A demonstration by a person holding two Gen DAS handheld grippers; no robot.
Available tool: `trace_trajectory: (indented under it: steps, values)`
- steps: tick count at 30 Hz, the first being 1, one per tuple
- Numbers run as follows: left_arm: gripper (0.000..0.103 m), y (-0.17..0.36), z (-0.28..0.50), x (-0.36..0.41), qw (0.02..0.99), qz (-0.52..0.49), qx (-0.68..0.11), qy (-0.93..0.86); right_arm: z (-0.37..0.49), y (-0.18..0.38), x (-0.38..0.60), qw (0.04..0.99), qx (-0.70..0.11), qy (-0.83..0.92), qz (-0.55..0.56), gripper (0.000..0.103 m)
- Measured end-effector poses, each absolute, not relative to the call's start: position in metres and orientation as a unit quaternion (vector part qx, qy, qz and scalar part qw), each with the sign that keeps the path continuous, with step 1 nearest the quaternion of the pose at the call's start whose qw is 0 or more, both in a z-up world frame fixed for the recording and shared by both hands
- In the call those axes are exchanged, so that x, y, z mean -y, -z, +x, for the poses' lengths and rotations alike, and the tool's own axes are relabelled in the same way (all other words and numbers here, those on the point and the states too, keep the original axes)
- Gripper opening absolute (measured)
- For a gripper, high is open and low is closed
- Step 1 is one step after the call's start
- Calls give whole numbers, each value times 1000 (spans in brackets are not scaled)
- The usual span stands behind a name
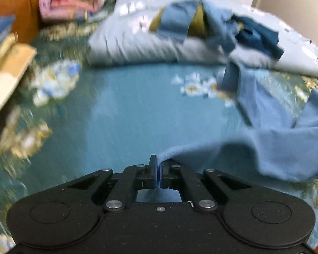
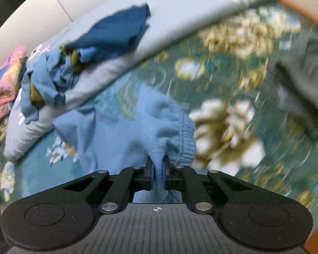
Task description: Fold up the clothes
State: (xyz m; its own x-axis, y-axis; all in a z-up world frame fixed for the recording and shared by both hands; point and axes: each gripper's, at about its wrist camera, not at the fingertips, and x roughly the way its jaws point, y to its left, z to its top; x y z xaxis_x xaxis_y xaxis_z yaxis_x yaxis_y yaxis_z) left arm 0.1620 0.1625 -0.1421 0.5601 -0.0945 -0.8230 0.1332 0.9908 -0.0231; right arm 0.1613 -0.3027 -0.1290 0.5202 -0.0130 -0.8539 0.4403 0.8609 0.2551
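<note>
- Bed covered by a teal floral bedspread (image 1: 125, 105), pattern of white and gold blossoms.
- Pale grey folded quilt (image 1: 137, 48) lies across the far side.
- Orange-brown wooden headboard (image 1: 8, 2) at left.
- White wall (image 2: 53, 2) behind the bed.
- Both views blurred.

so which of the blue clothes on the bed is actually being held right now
The light blue garment with the elastic waistband: both the left hand-held gripper and right hand-held gripper pinch it. The dark blue garment lies loose on the pale quilt.
</note>
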Motion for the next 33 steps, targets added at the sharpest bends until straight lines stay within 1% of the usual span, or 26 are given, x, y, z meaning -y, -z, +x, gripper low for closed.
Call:
trace_trajectory:
  steps: [2, 4, 6, 11, 13, 14, 16, 18, 19, 20, 22, 23, 24, 25, 26, 27, 28, 30, 31, 33]
  values:
    - [0, 130, 150, -166, 887, 23, -454, 78, 157, 124, 309, 845, -473, 148, 200, 5]
    - [0, 130, 139, -162, 883, 22, -461, 91, 150, 127, 319, 842, -481, 168, 179, 5]
    - [0, 142, 124, -156, 870, 32, -481, 104, 145, 140, 327, 830, -498, 182, 174, 5]
    - [1, 197, 103, -126, 826, 78, -547, 114, 139, 185, 338, 790, -554, 204, 167, 5]
    - [1, 206, 102, -124, 817, 85, -557, 118, 138, 196, 338, 781, -563, 208, 169, 5]
    - [4, 210, 102, -123, 814, 89, -562, 120, 138, 199, 338, 779, -565, 210, 173, 6]
    - [6, 208, 106, -127, 811, 73, -567, 123, 139, 201, 338, 778, -567, 208, 174, 6]
    - [33, 202, 111, -132, 809, 57, -569, 132, 140, 200, 340, 778, -567, 206, 176, 8]
    - [40, 198, 114, -135, 809, 51, -570, 136, 141, 198, 341, 778, -567, 205, 178, 9]
    - [46, 194, 117, -137, 808, 45, -571, 141, 142, 196, 342, 778, -566, 204, 179, 9]
    - [47, 184, 121, -138, 806, 34, -571, 151, 142, 189, 343, 780, -564, 202, 179, 11]
    - [50, 177, 123, -136, 806, 29, -571, 156, 143, 186, 344, 781, -563, 201, 178, 14]
    - [54, 171, 125, -135, 805, 23, -570, 162, 143, 182, 344, 783, -562, 199, 177, 23]
    - [55, 163, 131, -134, 809, 10, -565, 164, 143, 178, 346, 786, -558, 199, 177, 27]
    - [60, 157, 138, -132, 813, -5, -559, 164, 144, 173, 349, 789, -553, 199, 177, 38]
    - [68, 151, 149, -130, 818, -25, -551, 162, 144, 168, 352, 794, -547, 197, 178, 50]
    - [71, 146, 160, -125, 823, -40, -544, 160, 146, 164, 356, 800, -539, 193, 178, 54]
    - [73, 143, 194, -106, 831, -68, -529, 160, 151, 156, 364, 811, -525, 184, 181, 75]
    - [74, 143, 213, -95, 833, -79, -523, 162, 155, 155, 368, 814, -522, 180, 181, 77]
    - [75, 146, 254, -70, 836, -109, -513, 165, 165, 155, 377, 818, -518, 172, 181, 77]
